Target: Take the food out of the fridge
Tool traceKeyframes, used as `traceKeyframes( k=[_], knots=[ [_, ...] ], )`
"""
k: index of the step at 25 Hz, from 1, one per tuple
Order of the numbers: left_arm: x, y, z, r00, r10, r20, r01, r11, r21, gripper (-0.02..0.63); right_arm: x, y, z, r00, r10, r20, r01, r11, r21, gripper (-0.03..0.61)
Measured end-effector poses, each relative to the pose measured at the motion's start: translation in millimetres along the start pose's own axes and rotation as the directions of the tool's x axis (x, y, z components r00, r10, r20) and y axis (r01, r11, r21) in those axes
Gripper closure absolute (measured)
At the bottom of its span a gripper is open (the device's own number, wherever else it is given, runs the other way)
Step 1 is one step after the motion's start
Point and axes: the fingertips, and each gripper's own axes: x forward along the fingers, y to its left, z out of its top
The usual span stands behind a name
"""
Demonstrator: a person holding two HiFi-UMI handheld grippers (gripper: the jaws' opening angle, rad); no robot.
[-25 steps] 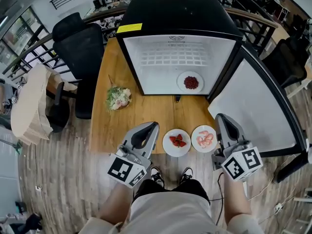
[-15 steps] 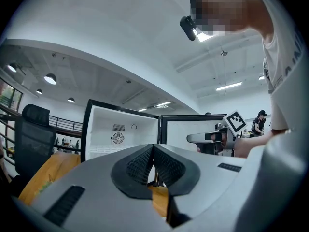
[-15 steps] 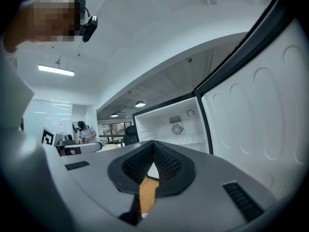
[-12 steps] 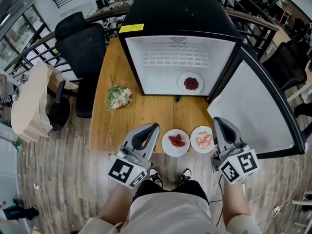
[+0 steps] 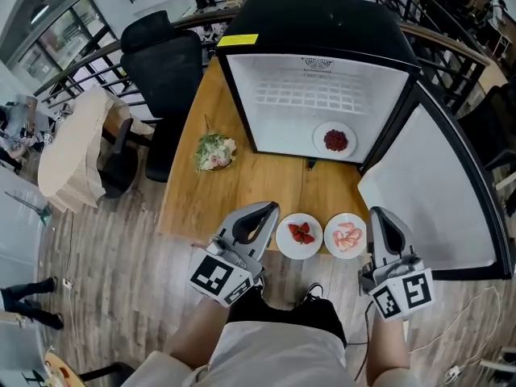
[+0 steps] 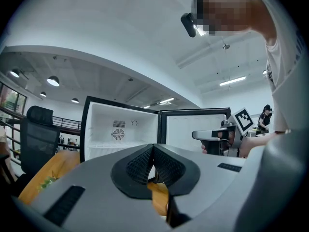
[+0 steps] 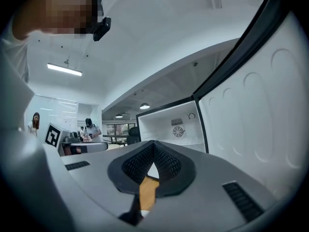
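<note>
My left gripper [image 5: 264, 210] and right gripper [image 5: 379, 214] are both clenched on nothing, jaws tip to tip, held at the near edge of the wooden table [image 5: 193, 200]. Between them on the table sit a plate of strawberries [image 5: 300, 235] and a plate of shrimp [image 5: 347, 235]. Beyond, the open fridge [image 5: 322, 55] holds one plate of dark red food [image 5: 334, 140] on its floor.

In fridge [image 5: 322, 31], dark red food [image 5: 335, 140] too small to identify; table [image 5: 201, 200] edge partly behind left tongs [image 5: 266, 210].
</note>
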Motion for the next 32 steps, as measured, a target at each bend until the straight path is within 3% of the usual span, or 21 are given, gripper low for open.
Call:
traceKeyframes(
  k=[4,11,14,19,22,26,32],
  knots=[
    [-3,-1,2,0.999,-0.035,0.006,0.035,0.999,0.032,0.606,1,3,-11,1.000,-0.005,-0.024,0.005,1.000,-0.013,0.558],
    [-25,56,-15,0.991,-0.130,0.010,0.129,0.990,0.053,0.606,21,30,-29,0.988,-0.155,0.015,0.154,0.987,0.046,0.558],
    [-43,94,-24,0.983,-0.186,-0.003,0.186,0.982,0.038,0.606,38,56,-42,0.971,-0.239,0.020,0.237,0.968,0.077,0.558],
    [-65,152,-20,0.961,-0.276,-0.001,0.276,0.960,0.050,0.606,72,105,-57,0.936,-0.350,0.016,0.350,0.936,0.038,0.558],
    [-69,175,-20,0.938,-0.346,0.007,0.345,0.938,0.044,0.606,86,129,-63,0.914,-0.405,0.012,0.403,0.913,0.053,0.558],
    [-63,182,-16,0.910,-0.414,0.012,0.414,0.910,0.006,0.606,96,135,-67,0.892,-0.452,0.007,0.440,0.872,0.216,0.558],
    [-49,178,-8,0.889,-0.458,0.005,0.458,0.889,-0.019,0.606,105,97,-76,0.872,-0.488,-0.025,0.443,0.769,0.461,0.555]
  ],
)
